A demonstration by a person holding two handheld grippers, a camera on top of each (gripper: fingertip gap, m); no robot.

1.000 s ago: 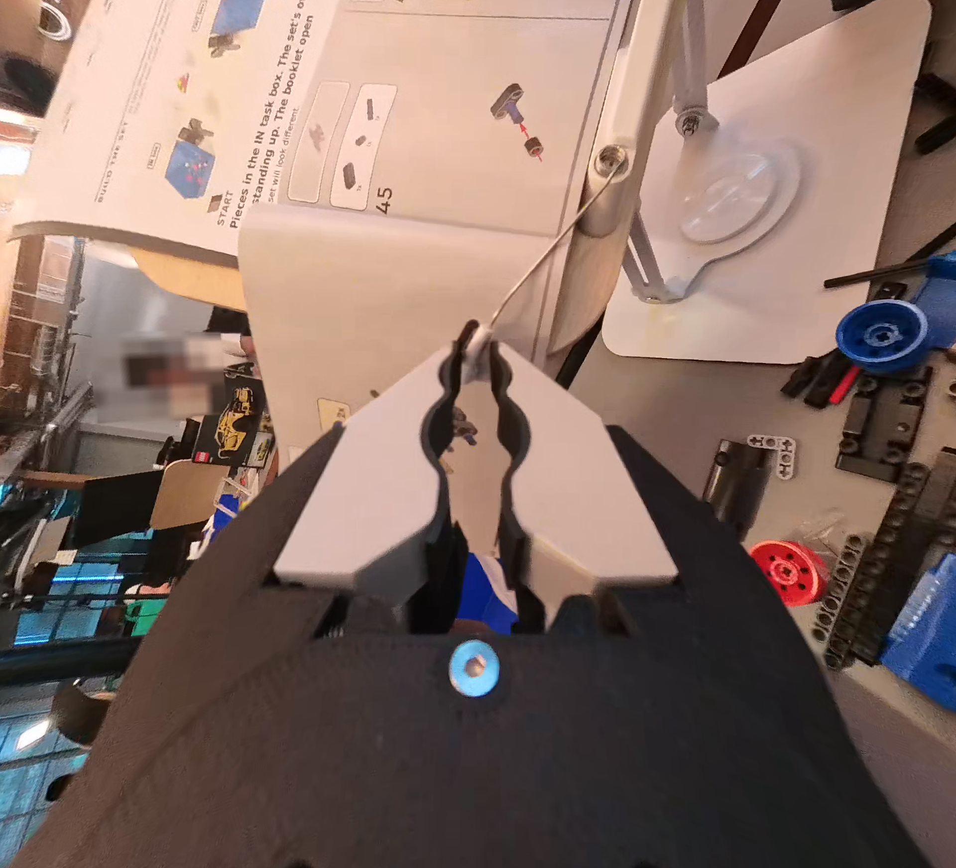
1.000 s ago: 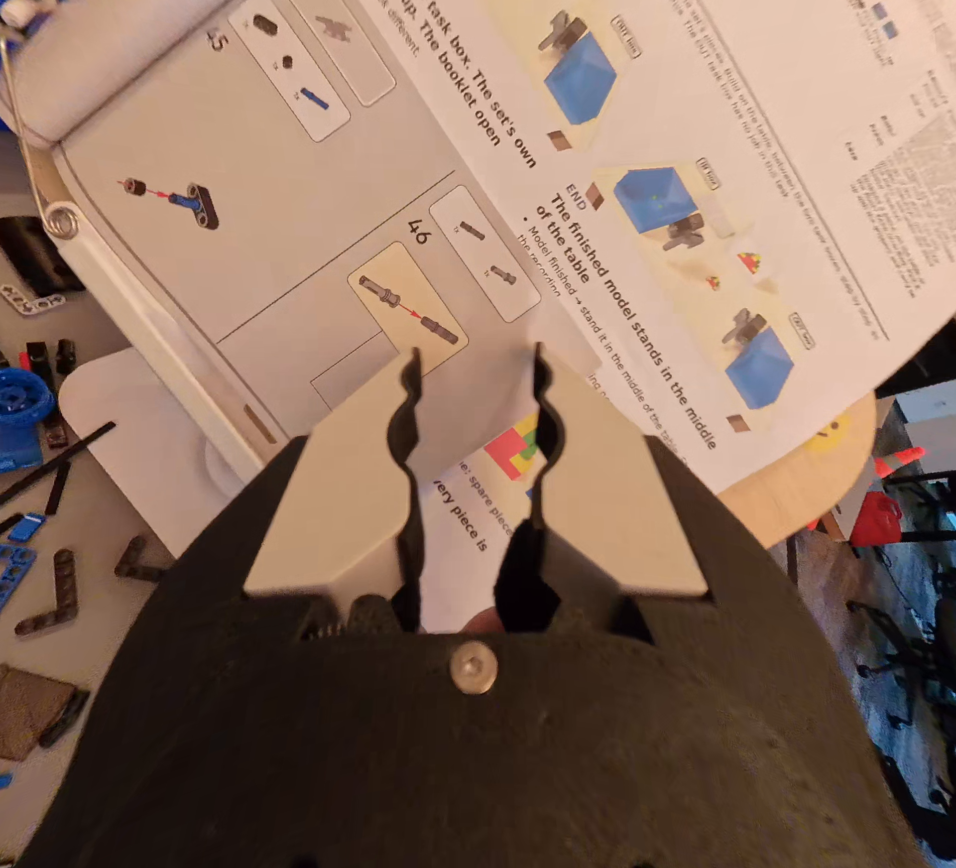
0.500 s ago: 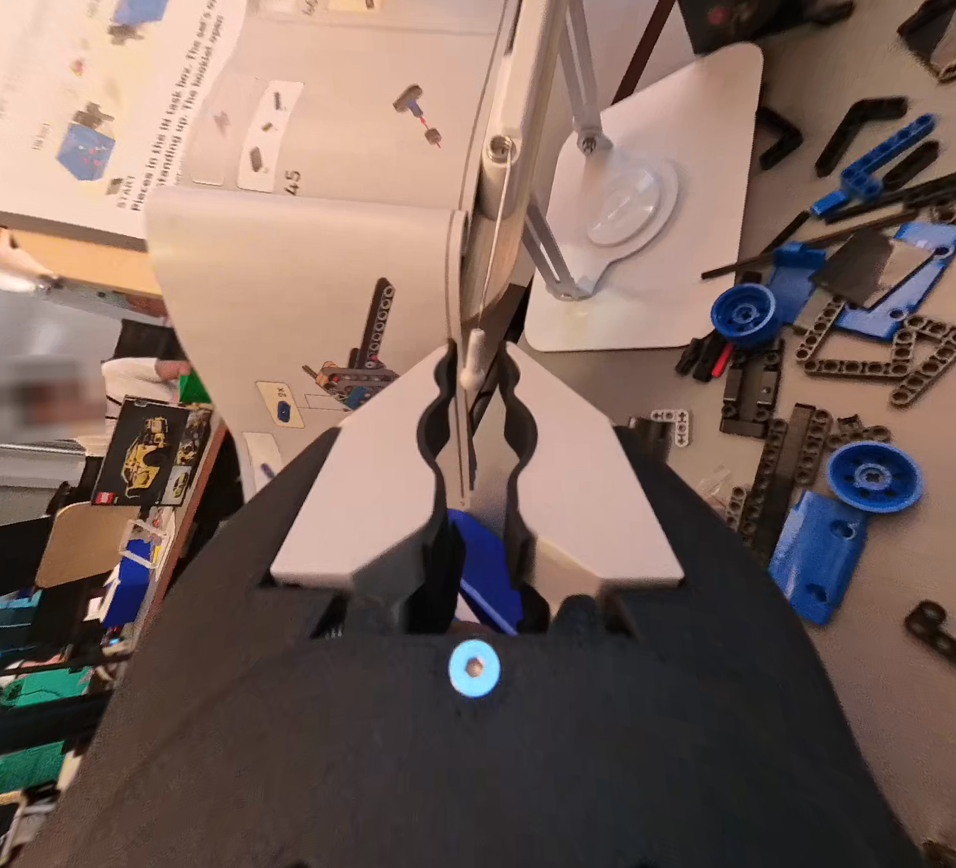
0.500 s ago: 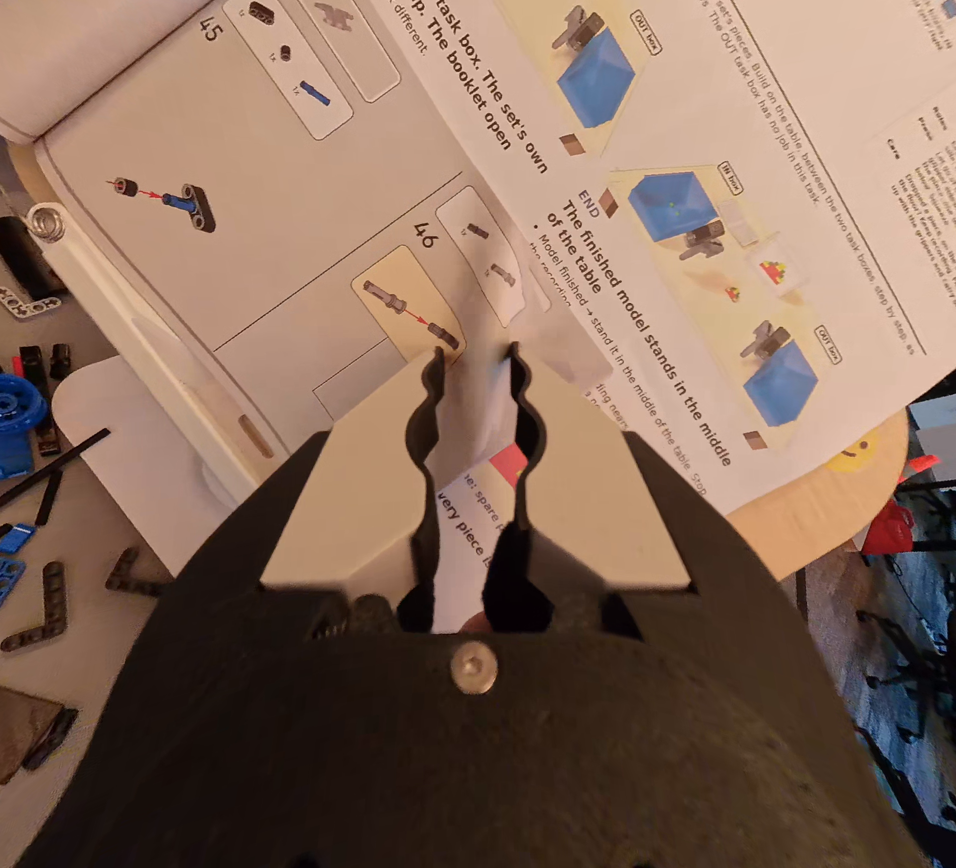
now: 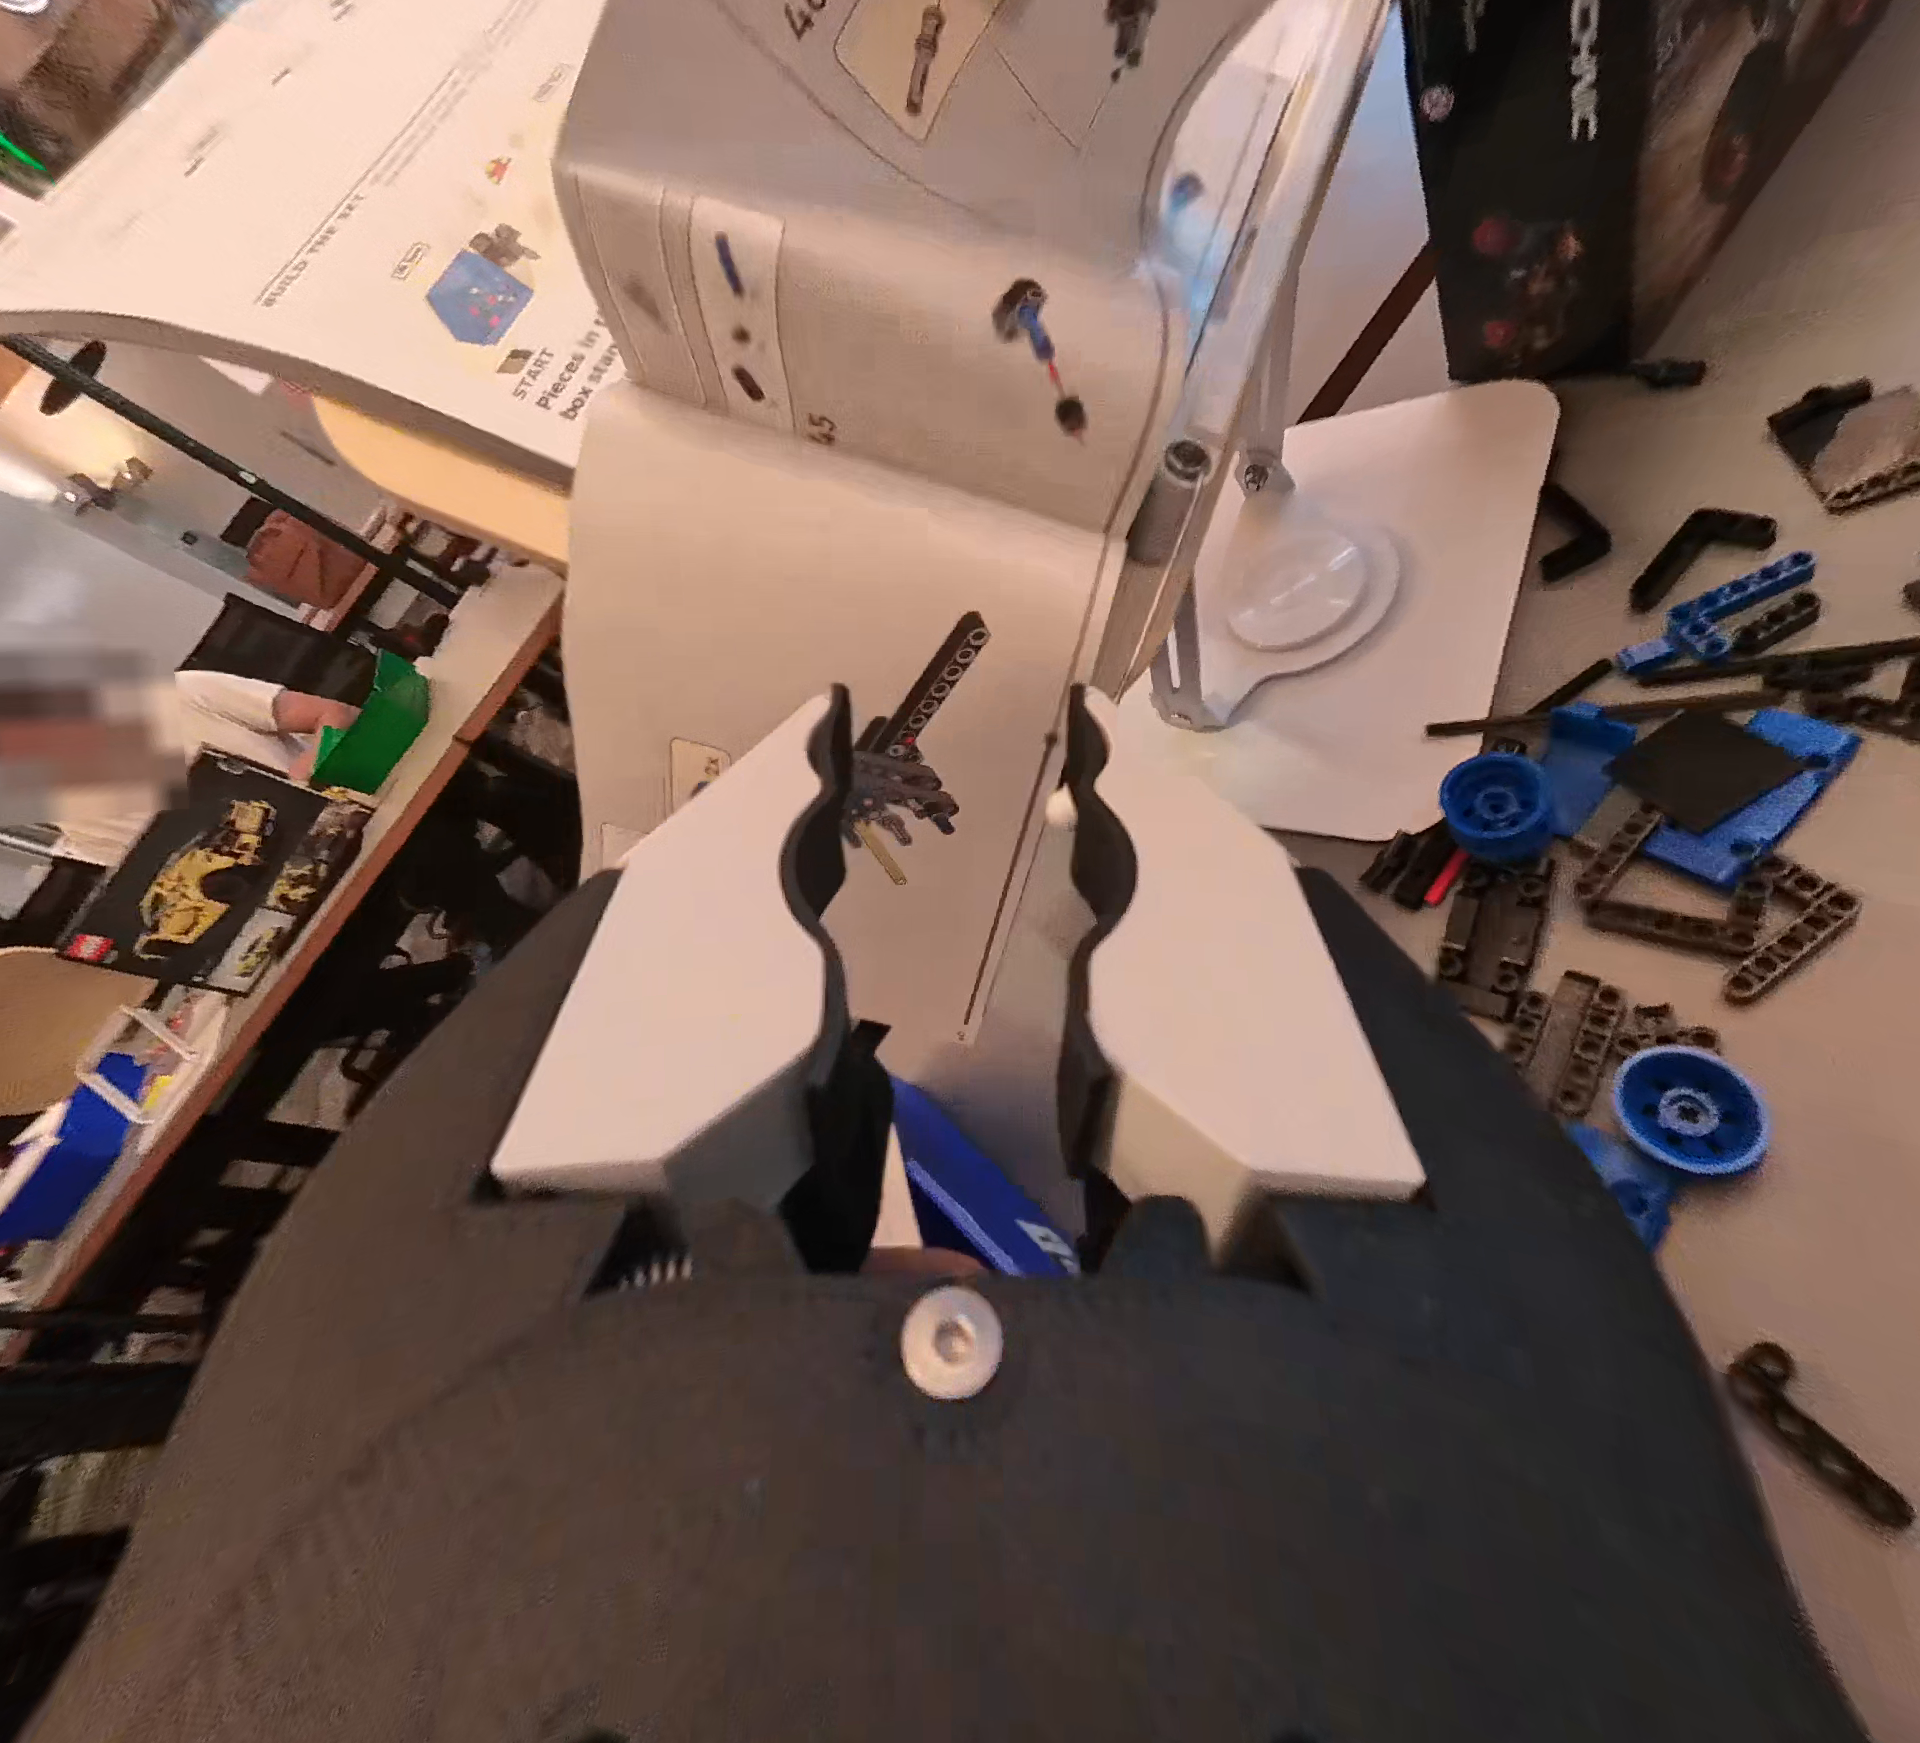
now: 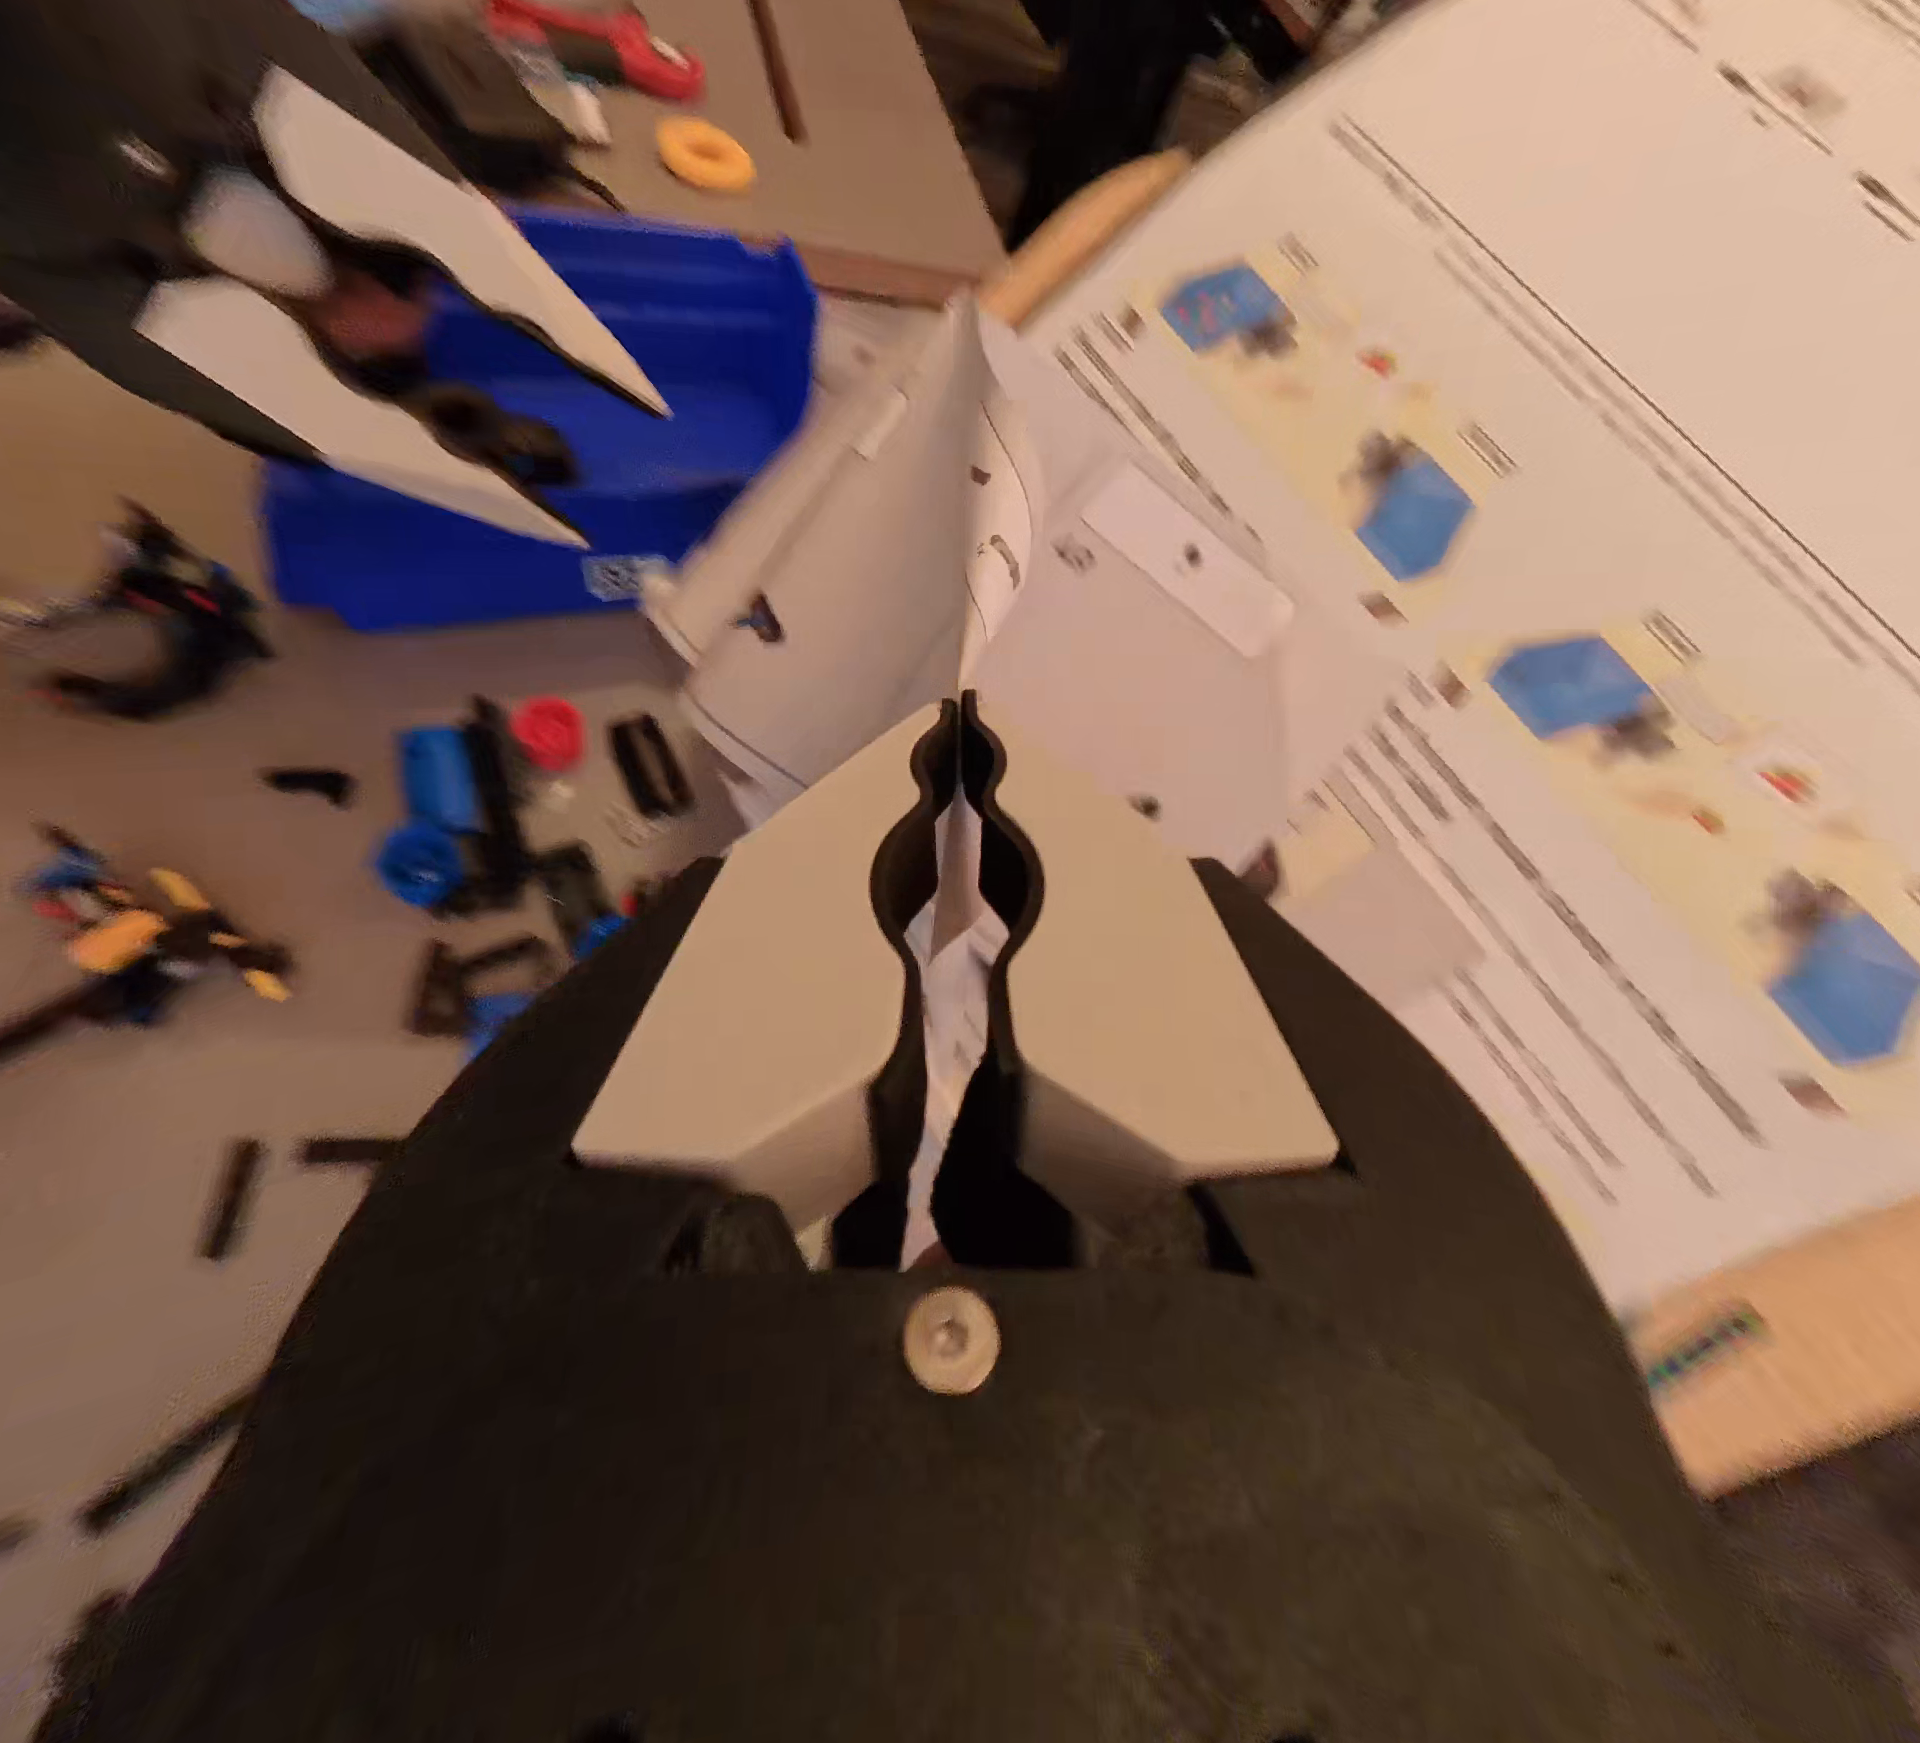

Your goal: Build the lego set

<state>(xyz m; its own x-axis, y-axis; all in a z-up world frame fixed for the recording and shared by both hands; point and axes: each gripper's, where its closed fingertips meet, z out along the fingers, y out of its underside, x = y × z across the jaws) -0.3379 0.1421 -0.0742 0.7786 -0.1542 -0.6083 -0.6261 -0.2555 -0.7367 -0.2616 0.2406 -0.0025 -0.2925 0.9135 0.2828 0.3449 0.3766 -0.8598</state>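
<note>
Booklet page (image 6: 966,550) lifted, pinched by right gripper (image 6: 958,706); blue bin (image 6: 665,446) behind.

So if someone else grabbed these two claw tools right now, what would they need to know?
Right claw: shut on a page of the grey instruction booklet, mid-turn.
Left claw: open, empty, beside the thin wire page-holder of the white book stand.
Parts: loose black and blue Lego beams and blue wheels lie scattered on the table; a blue plastic bin sits behind the booklet.
Done: page gripped. Left: finish the turn, secure it under the wire, then go on building. How far the model has got cannot be told.
</note>
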